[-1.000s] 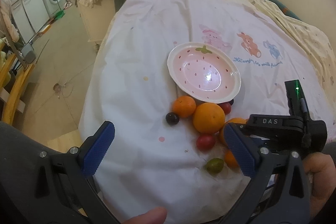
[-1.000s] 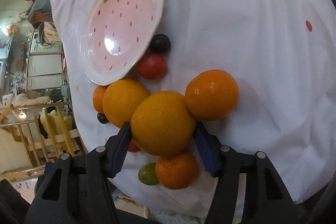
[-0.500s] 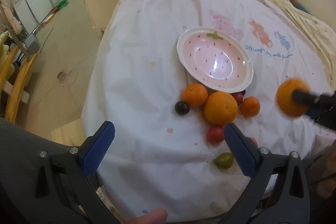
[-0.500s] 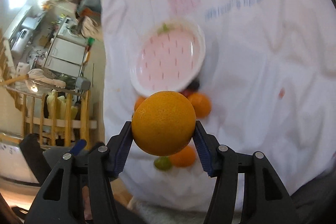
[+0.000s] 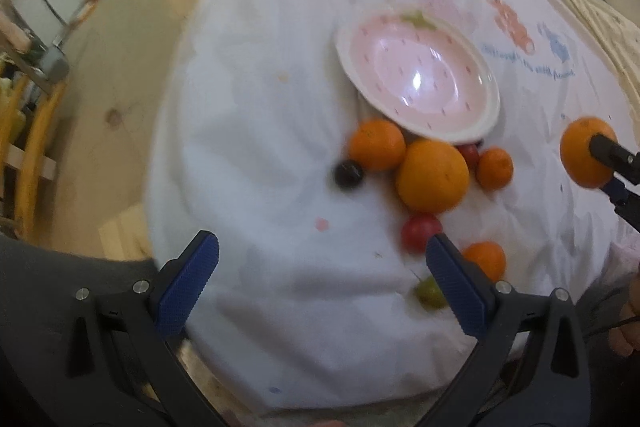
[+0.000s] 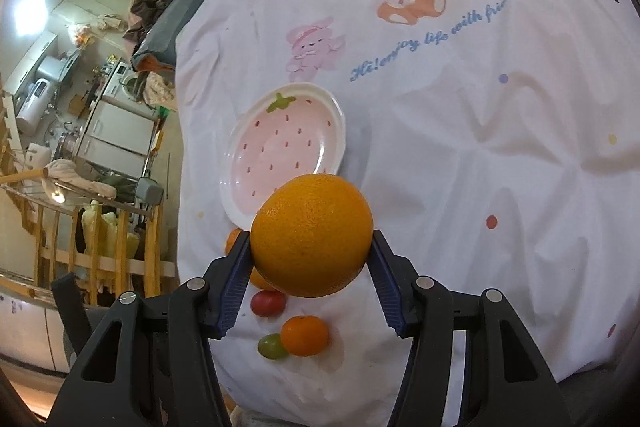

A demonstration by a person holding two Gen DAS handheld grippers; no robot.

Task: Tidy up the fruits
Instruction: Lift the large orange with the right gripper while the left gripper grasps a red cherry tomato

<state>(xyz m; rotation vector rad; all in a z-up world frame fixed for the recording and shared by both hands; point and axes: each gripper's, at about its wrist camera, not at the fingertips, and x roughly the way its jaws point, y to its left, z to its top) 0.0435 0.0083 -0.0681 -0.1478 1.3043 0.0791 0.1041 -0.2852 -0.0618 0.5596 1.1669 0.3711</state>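
Currently you are carrying one large orange (image 6: pixel 311 235) in the right gripper (image 6: pixel 311 247), its jaws pinching the fruit at its two sides, lifted clear of the white cloth (image 6: pixel 480 147).

- Target: strawberry plate (image 6: pixel 240 163), lying at about eleven o'clock from the held orange in the right wrist view, just beyond it and lower, bare inside.
- Axis: the orange is near round, so no long axis is mattering; the plate's long axis is running from seven to one o'clock, leaf end at twelve.
- Nearer hand: the right one, judging by the load.
- Left gripper (image 5: pixel 320 279): jaws spread wide, holding nothing, hovering short of the pile.
- Remaining fruit: second large orange (image 5: pixel 433 176), mandarins, red tomato (image 5: pixel 421 232), dark grape (image 5: pixel 349 174), green grape (image 5: pixel 429 292), clustered at the plate's six o'clock rim in the left wrist view.
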